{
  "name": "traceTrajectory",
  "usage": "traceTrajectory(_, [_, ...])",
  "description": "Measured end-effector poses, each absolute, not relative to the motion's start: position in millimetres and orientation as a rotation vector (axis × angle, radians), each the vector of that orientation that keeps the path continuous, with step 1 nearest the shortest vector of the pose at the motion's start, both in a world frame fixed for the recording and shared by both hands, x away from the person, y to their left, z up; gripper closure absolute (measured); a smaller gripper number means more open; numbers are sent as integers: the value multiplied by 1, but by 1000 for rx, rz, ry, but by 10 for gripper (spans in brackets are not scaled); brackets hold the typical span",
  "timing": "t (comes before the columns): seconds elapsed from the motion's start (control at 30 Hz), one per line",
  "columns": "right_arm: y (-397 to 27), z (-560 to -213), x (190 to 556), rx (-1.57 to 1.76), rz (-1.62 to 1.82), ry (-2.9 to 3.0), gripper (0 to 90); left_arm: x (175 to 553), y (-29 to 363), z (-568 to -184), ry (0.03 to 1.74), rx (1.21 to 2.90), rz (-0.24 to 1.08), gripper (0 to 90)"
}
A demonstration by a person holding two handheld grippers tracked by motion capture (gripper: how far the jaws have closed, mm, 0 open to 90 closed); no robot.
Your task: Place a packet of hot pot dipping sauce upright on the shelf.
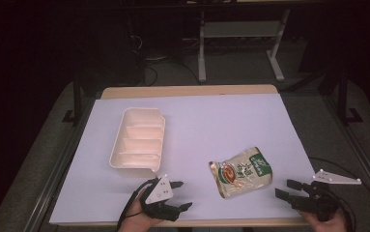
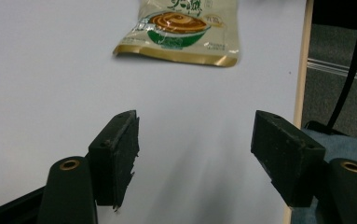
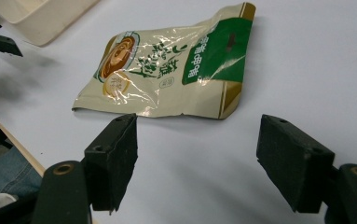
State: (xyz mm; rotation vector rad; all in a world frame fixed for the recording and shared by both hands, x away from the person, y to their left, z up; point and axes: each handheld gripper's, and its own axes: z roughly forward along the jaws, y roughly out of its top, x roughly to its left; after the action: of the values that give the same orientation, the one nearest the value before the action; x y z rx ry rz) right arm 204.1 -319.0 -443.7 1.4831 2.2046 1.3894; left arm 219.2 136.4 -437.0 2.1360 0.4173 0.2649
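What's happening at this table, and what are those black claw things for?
A person sits at the near edge holding a two-jaw gripper in each hand. Both the left gripper and the right gripper are open, hold nothing, and point inward toward a food pouch lying flat on the white table cover between them. A cream tray with divided compartments sits farther back on the left, apart from the pouch. Neither gripper touches anything.

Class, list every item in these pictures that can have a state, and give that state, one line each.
Left tongs: open, holding nothing.
Right tongs: open, holding nothing.
Food pouch: sealed, lying flat on the table, crinkled.
Divided tray: upright, compartments empty.
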Motion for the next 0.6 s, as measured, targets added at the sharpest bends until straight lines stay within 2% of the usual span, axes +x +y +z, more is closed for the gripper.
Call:
traceTrajectory(0.3, [-324,-443,208,1490,1403,2206,262,245,103,-427,406,2156,249,358])
traceTrajectory(0.6, [-322,-441,214,1470,1395,2216,249,277,57,-428,402,2199,246,491])
